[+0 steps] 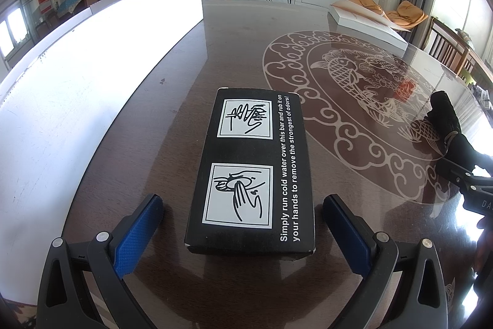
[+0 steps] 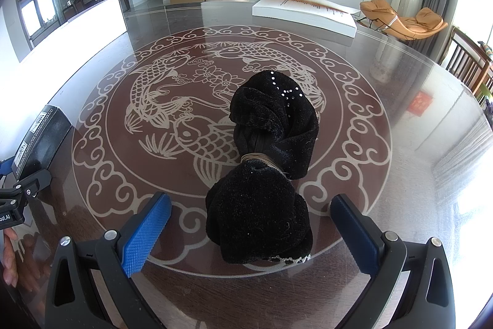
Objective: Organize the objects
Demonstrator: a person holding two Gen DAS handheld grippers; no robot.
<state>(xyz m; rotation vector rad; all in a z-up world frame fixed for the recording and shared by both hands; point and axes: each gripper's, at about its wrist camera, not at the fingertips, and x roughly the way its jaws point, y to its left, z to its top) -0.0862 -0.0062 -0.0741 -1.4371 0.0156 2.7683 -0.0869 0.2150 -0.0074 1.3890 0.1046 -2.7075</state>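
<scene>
A black box (image 1: pixel 251 168) with white printed text and two hand drawings lies flat on the dark glass table (image 1: pixel 185 88). My left gripper (image 1: pixel 243 215) is open, its blue pads on either side of the box's near end without touching it. A black velvet bundle (image 2: pixel 265 168), tied in the middle with a tan band, lies on the fish pattern (image 2: pixel 172 88). My right gripper (image 2: pixel 251 221) is open around the bundle's near lobe. The box (image 2: pixel 43 137) shows at the left edge of the right wrist view, and the bundle (image 1: pixel 443 119) at the right of the left wrist view.
A long white panel (image 1: pixel 92 76) runs along the table's left side. A flat white box (image 2: pixel 305 14) with paper on it sits at the far right of the table. Wooden chairs (image 2: pixel 471 63) stand by the right edge. A hand (image 2: pixel 10 261) shows at the lower left.
</scene>
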